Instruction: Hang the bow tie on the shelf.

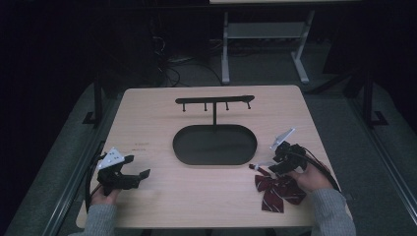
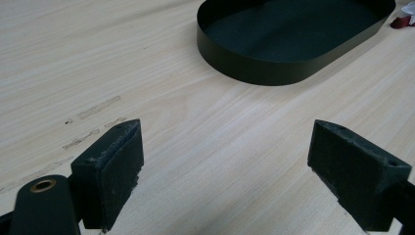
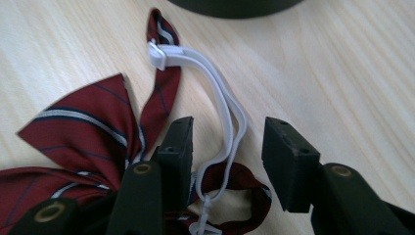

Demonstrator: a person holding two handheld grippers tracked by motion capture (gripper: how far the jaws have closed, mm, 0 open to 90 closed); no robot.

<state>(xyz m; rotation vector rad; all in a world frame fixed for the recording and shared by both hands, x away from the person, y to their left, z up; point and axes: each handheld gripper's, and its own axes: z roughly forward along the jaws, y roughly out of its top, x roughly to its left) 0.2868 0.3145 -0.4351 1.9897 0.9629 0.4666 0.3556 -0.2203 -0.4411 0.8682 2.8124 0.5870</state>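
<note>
a pale wood-grain table stands in a dim room, with grey floor around it and the white legs of another table behind. near the middle of the top sits a black oval tray, and from its far rim rises a thin post bearing a black bar with small pegs, the hanger rack. nothing lies between the tray and either gripper.

the dark red striped bow tie lies flat near the front right corner, just right of the tray's near end (its white elastic strap trails from the knot toward the tray). the bow's long axis runs roughly from front to back, slightly slanted, one tail end pointing at the tray.

the right gripper is over the bow, jaws half open, the strap between them and not yet pinched. the left gripper hovers near the front left, jaws wide apart and holding nothing.
</note>
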